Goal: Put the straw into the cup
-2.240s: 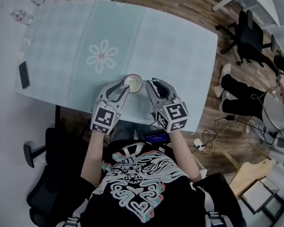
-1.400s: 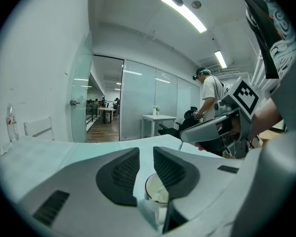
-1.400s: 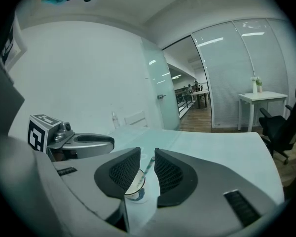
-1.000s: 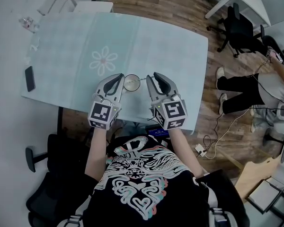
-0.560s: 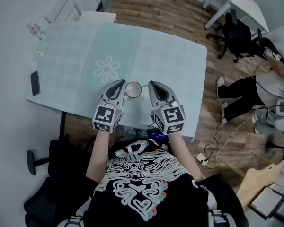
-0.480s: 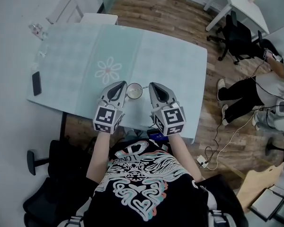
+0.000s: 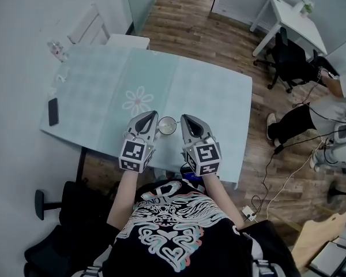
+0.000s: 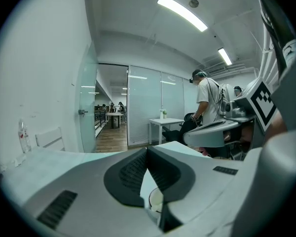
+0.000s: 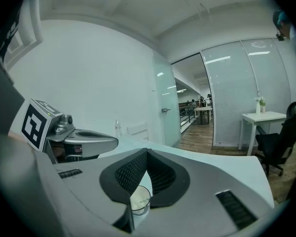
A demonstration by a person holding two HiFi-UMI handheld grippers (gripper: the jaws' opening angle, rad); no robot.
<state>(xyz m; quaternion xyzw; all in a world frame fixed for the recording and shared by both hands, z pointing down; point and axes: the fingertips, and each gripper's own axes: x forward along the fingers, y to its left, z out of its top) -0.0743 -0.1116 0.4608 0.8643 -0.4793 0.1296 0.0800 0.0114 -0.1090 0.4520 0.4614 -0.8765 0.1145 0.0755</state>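
Clear glossy cup [image 7: 167, 125], matt tablecloth [image 7: 210, 94], wood-plank floor [image 7: 181, 10].

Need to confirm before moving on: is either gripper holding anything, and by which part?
Nothing is held: left gripper and right gripper are both shut and empty, flanking the small clear round cup.

Looking at a small clear cup [image 7: 167, 125] standing upright near the front edge of the pale table [image 7: 207, 91], mouth facing up, holding something whitish inside, also showing low in the right gripper view.
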